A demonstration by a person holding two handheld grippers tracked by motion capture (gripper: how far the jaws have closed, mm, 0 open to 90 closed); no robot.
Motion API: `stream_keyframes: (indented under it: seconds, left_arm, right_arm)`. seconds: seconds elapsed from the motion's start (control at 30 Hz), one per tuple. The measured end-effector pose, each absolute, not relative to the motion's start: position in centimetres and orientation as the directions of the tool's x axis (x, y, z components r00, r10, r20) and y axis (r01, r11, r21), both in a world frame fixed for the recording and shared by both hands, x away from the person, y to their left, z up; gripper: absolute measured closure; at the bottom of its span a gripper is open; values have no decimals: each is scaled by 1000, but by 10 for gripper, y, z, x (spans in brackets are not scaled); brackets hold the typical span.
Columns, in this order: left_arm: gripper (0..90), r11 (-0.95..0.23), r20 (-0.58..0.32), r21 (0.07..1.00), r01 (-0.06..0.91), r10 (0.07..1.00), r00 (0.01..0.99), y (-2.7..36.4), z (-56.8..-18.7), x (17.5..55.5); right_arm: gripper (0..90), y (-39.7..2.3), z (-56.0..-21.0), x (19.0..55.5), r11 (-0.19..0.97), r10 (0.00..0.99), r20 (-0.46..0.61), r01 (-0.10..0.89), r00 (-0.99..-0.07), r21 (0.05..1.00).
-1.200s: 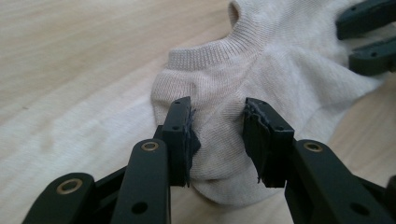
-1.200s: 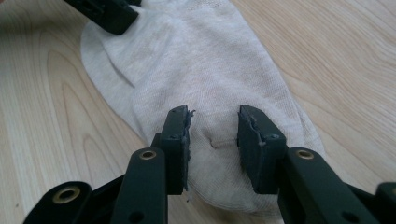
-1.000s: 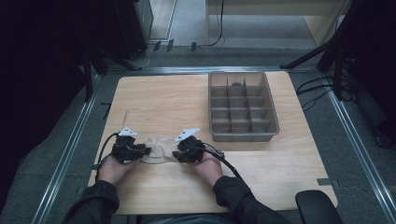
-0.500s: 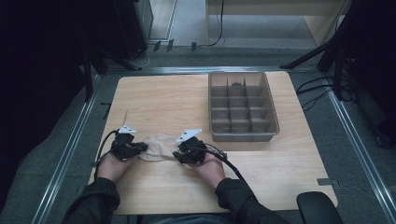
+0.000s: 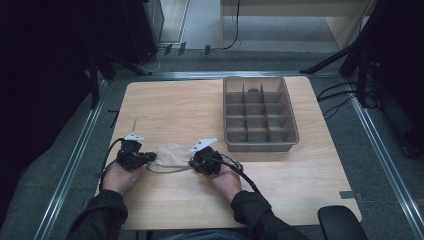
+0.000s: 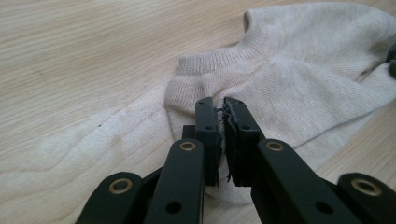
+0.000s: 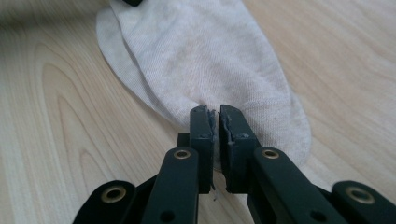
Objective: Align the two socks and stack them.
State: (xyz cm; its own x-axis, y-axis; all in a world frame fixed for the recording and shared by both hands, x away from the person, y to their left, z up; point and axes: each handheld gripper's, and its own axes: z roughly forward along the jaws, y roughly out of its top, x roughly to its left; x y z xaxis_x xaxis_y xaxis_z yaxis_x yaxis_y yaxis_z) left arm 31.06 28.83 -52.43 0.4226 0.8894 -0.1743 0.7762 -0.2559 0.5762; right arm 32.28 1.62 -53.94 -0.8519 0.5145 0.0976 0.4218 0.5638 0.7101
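Beige sock (image 5: 169, 154) lay flat on the desk (image 5: 180, 110), near the front edge, stretched between both grippers. L gripper (image 5: 146, 159) was at the sock's left end; its jaws had just been closing and pinched a fold of fabric by the cuff, seen in the left gripper view (image 6: 223, 122). R gripper (image 5: 194, 163) was at the sock's right end; jaws also just closed, nipping the toe-end fabric (image 7: 215, 122) with a thin gap left between pads. Both hands rested on the desk. Grey divided bin (image 5: 287, 145) sat well apart, back right of the sock.
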Motion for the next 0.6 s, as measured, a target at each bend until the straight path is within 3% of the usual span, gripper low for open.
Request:
stream_keyframes:
  seconds: [0.33, 0.4, 0.6]
  left_arm:
    - [841, -204, -229, 591, 780, 885, 406, 294, -510, 305]
    - [842, -203, -237, 577, 791, 885, 400, 294, -510, 305]
    - [845, -200, -253, 568, 798, 881, 401, 291, -510, 306]
  right_arm:
    - [832, 13, -521, 329, 539, 505, 138, 436, -852, 721]
    - [713, 15, -525, 334, 557, 498, 164, 459, -852, 692]
    - [666, 21, -529, 334, 540, 478, 188, 456, -858, 707]
